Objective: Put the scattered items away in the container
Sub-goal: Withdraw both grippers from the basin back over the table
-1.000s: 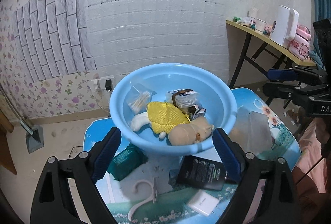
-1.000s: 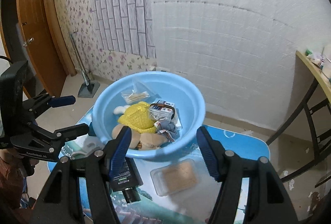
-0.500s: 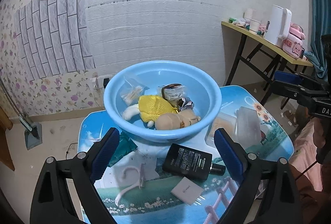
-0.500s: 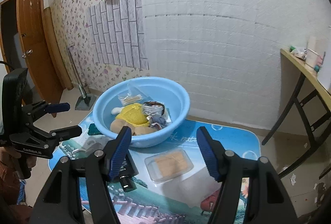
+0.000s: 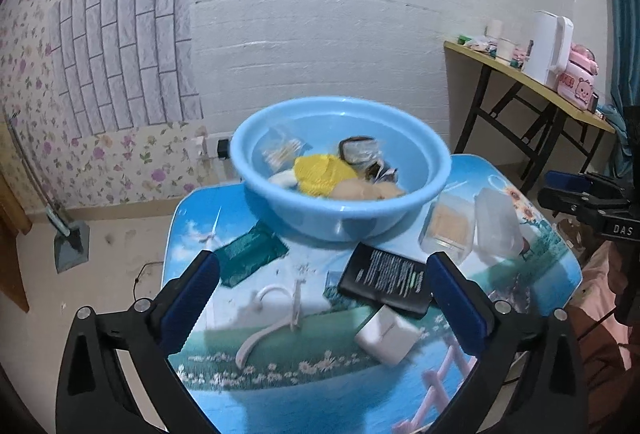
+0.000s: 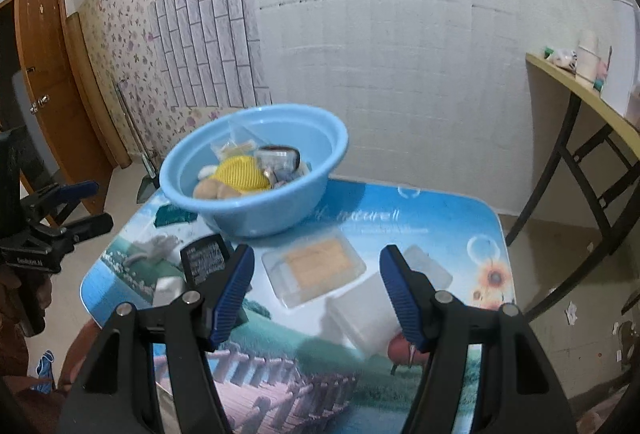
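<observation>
Just then both my tongs, left [image 5: 320, 290] and right [image 6: 316, 286], hung spread wide and empty above the bench [image 6: 440, 218]. The clear box of swabs [image 6: 320, 268] lay beside the blue basin [image 6: 256, 222]; I judged it light, stiff, slippery, best gripped across its short sides.

Both wrist views look down across the table [image 5: 208, 218] at the shared basin [image 5: 340, 218].

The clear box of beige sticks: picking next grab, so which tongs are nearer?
Right. The right tongs frame the clear box; the left tongs sit off to its left.
</observation>
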